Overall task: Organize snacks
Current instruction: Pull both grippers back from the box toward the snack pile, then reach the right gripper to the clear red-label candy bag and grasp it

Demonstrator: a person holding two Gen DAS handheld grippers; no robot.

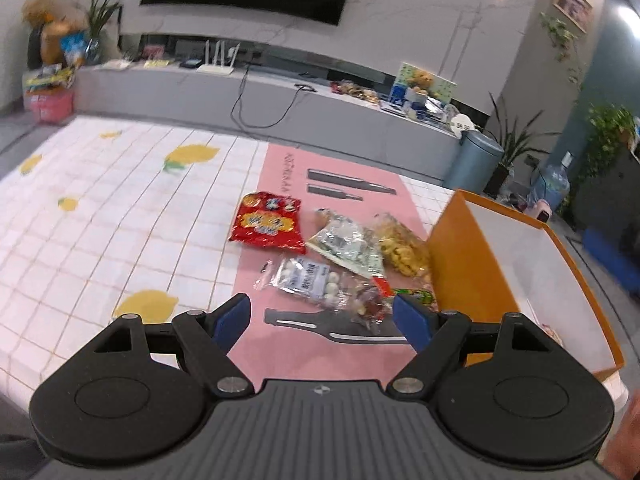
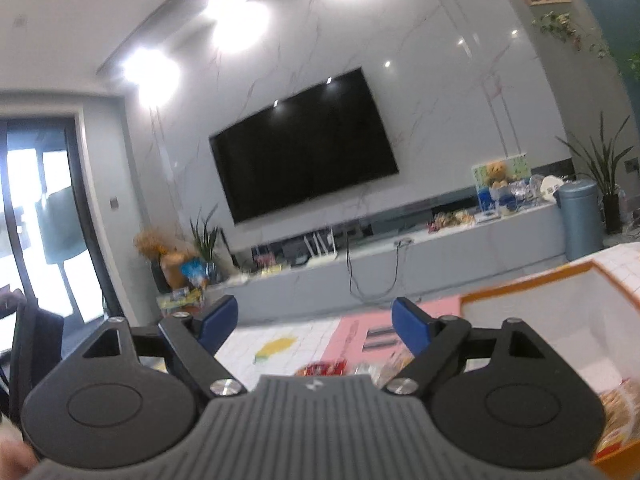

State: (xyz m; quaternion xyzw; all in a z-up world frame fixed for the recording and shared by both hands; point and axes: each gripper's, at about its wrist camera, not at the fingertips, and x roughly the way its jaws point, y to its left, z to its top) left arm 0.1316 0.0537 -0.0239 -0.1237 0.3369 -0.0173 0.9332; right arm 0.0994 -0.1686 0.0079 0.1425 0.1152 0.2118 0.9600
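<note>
1. Far left of the left wrist view we see only bare surface (image 1: 120, 216) with a lemon-print cloth; nothing to pick there.
2. The snacks lie on the pink mat (image 1: 276, 184), ahead of the left gripper (image 1: 322, 314) and slightly to its right. Its fingers (image 1: 232, 316) stand wide apart with nothing between them.
3. Farthest out is the red bag (image 1: 267, 222), lying flat and well apart from the fingers.
4. Nearest is the clear bag of white candies (image 1: 308, 280), just ahead of the finger gap, long axis running from upper left to lower right. We judge it the easiest first pick, and the left hand the nearer one.
5. Right of it the green-white packet (image 1: 346, 246) and the yellow snack bag (image 1: 400, 248) overlap; the edges are hard to separate.
6. A red-and-green wrapper (image 1: 400, 290) by the right-hand finger is partly cut off; we can't tell what it is.
7. The orange box (image 1: 452, 248) stands right of the pile, touching or just beside the yellow bag; its inside is mostly blank from this angle.
8. The right gripper (image 2: 314, 322) points almost level at the TV wall, fingers apart and empty. Its body hides most of the pile; only the tops of the packets show.
9. At the lower right of the right wrist view, something packaged sits inside the box, blurred; the contents are unclear.
</note>
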